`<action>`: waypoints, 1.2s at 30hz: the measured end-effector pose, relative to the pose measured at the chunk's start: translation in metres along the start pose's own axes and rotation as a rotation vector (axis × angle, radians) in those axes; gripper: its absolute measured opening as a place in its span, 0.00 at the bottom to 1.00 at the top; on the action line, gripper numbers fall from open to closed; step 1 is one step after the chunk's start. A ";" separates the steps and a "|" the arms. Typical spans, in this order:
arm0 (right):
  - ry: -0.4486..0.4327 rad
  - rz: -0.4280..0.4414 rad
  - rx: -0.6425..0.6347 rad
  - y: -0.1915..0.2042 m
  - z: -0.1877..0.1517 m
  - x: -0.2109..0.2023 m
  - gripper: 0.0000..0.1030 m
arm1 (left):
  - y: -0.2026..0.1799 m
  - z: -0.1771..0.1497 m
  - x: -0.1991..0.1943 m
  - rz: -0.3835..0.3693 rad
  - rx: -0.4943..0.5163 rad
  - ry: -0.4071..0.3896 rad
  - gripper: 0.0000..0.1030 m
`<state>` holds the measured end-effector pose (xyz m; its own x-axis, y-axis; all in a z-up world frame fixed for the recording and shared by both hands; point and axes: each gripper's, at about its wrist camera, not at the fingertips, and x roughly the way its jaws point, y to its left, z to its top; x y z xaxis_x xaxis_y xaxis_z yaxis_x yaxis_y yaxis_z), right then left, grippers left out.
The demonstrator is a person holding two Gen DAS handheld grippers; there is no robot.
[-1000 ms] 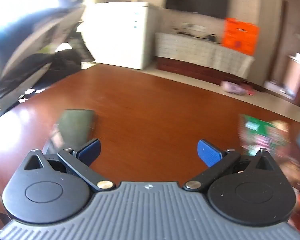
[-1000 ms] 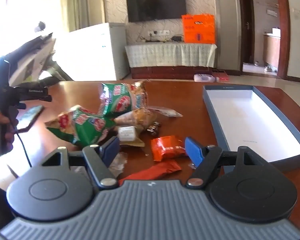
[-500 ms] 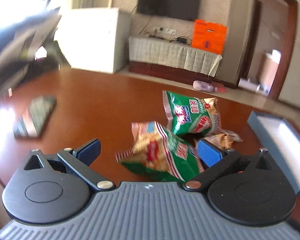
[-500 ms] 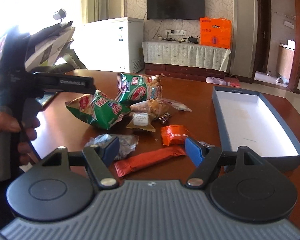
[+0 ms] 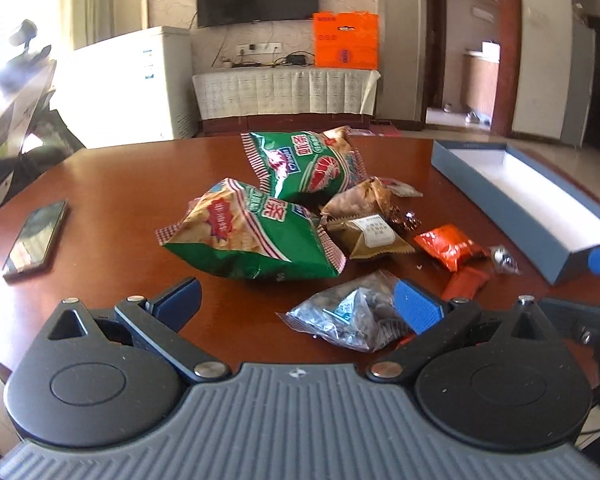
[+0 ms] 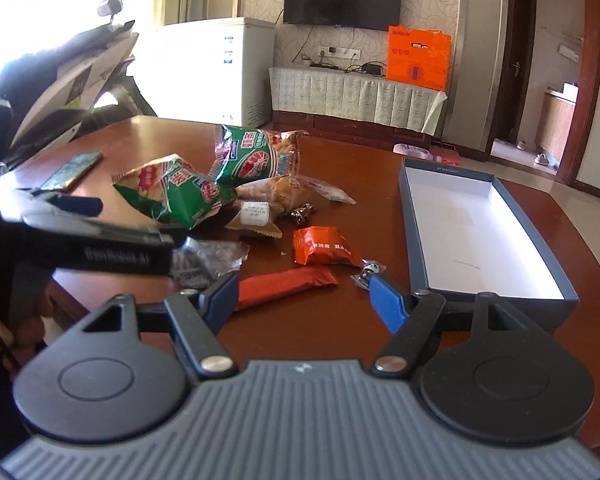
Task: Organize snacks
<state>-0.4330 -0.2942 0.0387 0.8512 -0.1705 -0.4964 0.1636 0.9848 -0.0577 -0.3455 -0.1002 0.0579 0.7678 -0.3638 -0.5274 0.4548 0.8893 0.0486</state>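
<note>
Both claws, left claw (image 5: pixel 296 300) and right claw (image 6: pixel 302 296), gape empty; snacks (image 6: pixel 172 194) beside box (image 6: pixel 416 232).

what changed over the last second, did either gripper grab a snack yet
No grab yet. The left gripper swung right, from bare table and the phone to face the snack pile, now just behind the clear packet. The right gripper eased toward the red bar. Both stayed open and empty; snacks, phone and blue box lie as before.
</note>
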 end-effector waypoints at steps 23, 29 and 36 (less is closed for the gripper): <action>0.001 -0.042 -0.031 0.015 -0.008 0.007 0.71 | -0.006 -0.019 0.043 -0.075 0.056 0.034 0.69; 0.094 -0.008 0.095 0.007 -0.010 0.036 0.59 | -0.005 -0.018 0.052 -0.033 0.027 0.040 0.70; 0.138 0.005 0.213 0.016 -0.012 0.054 0.60 | 0.005 -0.018 0.062 0.014 -0.014 0.059 0.72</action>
<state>-0.3905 -0.2875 0.0010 0.7783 -0.1448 -0.6109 0.2731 0.9543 0.1217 -0.3038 -0.1138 0.0104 0.7459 -0.3344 -0.5761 0.4372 0.8983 0.0446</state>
